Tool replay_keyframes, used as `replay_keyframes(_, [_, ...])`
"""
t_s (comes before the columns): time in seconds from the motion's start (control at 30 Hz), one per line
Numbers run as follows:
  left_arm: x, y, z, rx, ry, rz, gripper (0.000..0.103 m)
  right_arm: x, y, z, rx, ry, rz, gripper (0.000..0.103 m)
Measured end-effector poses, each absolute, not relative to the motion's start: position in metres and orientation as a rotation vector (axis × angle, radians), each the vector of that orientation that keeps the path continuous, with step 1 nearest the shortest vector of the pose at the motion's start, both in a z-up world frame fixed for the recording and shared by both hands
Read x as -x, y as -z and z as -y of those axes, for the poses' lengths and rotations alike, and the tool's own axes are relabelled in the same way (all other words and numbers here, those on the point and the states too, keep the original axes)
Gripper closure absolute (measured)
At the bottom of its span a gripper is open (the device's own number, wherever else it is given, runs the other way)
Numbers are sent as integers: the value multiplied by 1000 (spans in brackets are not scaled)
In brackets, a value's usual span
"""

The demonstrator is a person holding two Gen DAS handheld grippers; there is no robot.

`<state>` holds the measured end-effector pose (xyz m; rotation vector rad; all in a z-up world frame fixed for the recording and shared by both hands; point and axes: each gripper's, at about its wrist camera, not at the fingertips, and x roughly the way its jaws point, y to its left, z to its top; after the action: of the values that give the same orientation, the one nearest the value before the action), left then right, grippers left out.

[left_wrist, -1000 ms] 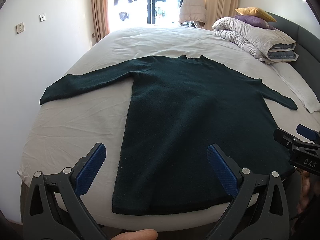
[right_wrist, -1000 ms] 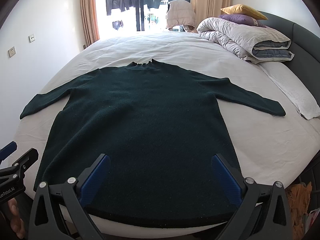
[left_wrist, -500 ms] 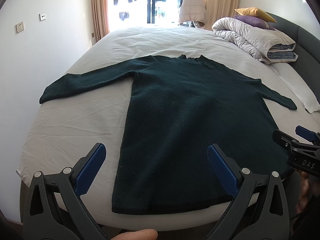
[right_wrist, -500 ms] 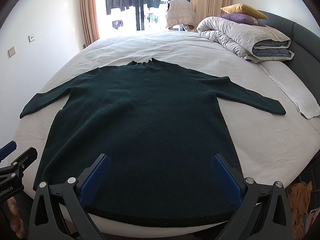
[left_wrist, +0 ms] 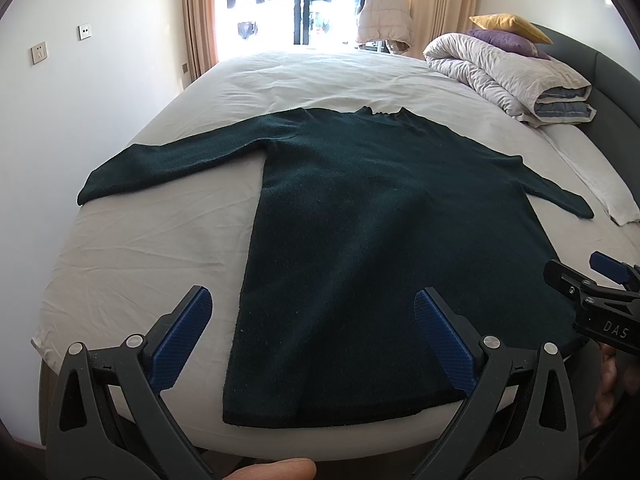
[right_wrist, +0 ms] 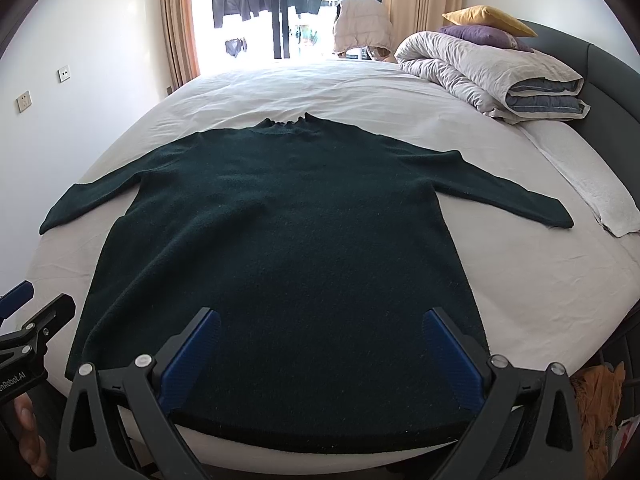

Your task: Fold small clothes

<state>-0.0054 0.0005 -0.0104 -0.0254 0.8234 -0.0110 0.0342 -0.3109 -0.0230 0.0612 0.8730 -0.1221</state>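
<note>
Sweater [right_wrist: 280,248] hem perhaps overhanging bed [right_wrist: 540,280]

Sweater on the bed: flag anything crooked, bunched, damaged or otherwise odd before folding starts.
Nothing stands out. The dark green sweater lies flat on the bed, both sleeves spread, hem at the near edge. Both the left gripper and right gripper are open, holding nothing.

One sweater [right_wrist: 280,248], two pillows [right_wrist: 486,16], one rolled duvet [right_wrist: 480,68], two grippers [right_wrist: 320,344].
</note>
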Motion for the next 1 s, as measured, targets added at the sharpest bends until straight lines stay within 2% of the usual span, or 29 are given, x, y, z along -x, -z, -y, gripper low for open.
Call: replay_keyframes(1.0, [8,16,1,32,13,-828,0,-34,26,306,-56,118,-884,0])
